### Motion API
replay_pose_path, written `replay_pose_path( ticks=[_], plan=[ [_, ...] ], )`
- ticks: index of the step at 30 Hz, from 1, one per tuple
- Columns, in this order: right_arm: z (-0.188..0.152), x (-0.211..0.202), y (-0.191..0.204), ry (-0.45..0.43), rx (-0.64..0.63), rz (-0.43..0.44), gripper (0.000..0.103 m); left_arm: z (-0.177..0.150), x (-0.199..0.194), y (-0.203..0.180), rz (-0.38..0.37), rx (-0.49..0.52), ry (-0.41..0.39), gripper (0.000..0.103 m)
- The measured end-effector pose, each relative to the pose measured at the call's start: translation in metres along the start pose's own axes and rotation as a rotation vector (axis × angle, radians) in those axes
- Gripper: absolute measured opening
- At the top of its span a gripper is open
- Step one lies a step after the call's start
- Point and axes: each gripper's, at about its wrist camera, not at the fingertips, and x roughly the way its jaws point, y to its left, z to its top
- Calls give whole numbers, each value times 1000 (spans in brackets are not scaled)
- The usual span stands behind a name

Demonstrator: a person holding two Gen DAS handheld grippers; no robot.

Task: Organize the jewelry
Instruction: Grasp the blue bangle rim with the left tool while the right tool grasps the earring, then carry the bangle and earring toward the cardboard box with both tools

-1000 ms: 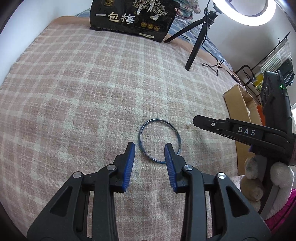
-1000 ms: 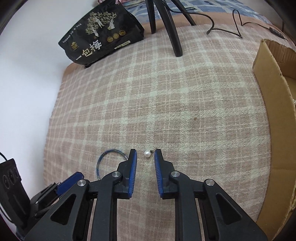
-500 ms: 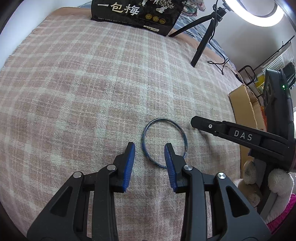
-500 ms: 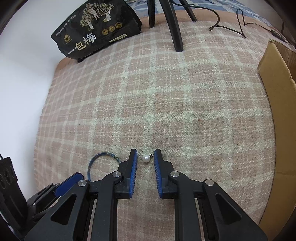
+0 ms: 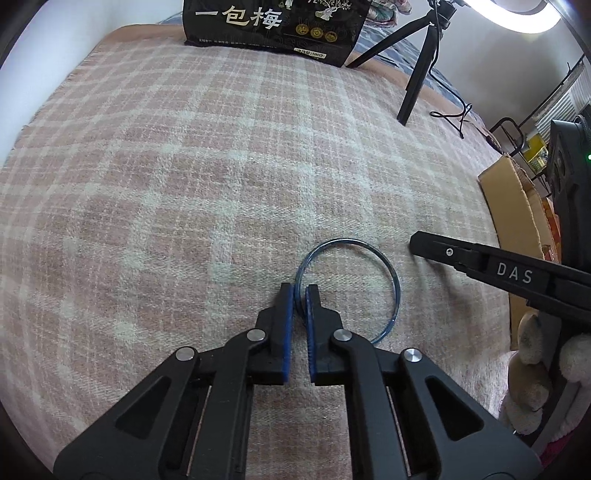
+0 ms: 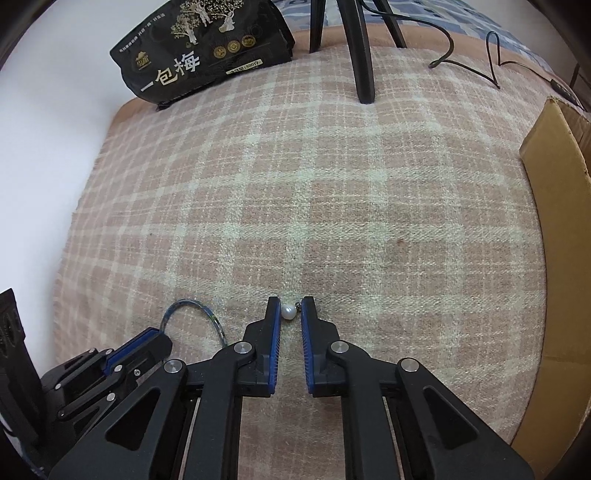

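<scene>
A thin blue bangle lies flat on the pink plaid blanket. My left gripper is shut on the bangle's near-left rim. The bangle's far arc also shows in the right wrist view, beside the left gripper's blue pad. A small white pearl earring lies on the blanket between the tips of my right gripper. The right jaws stand narrowly apart, the left pad at the pearl, the right pad near its stud end. In the left wrist view the right gripper's finger reaches in from the right.
A black snack bag stands at the blanket's far edge. A tripod leg with a cable stands at the far right. A cardboard box borders the right side. A plush toy sits by the box.
My left gripper moved forward and closed on the bangle's rim. My right gripper advanced so the pearl sits between its tips, and its jaws narrowed slightly.
</scene>
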Motion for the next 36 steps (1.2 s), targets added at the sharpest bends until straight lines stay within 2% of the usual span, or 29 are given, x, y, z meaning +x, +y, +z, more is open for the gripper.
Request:
replay_pose_path(
  ticks=[10,36],
  plan=[
    [-9,-16,-16,-14,29,53,8,-2,-13,-6,10,27,-41,3],
    [-9,-53,-22,-65,13,73,7,-4,-43,-25,-7,91,-122,2]
  ],
)
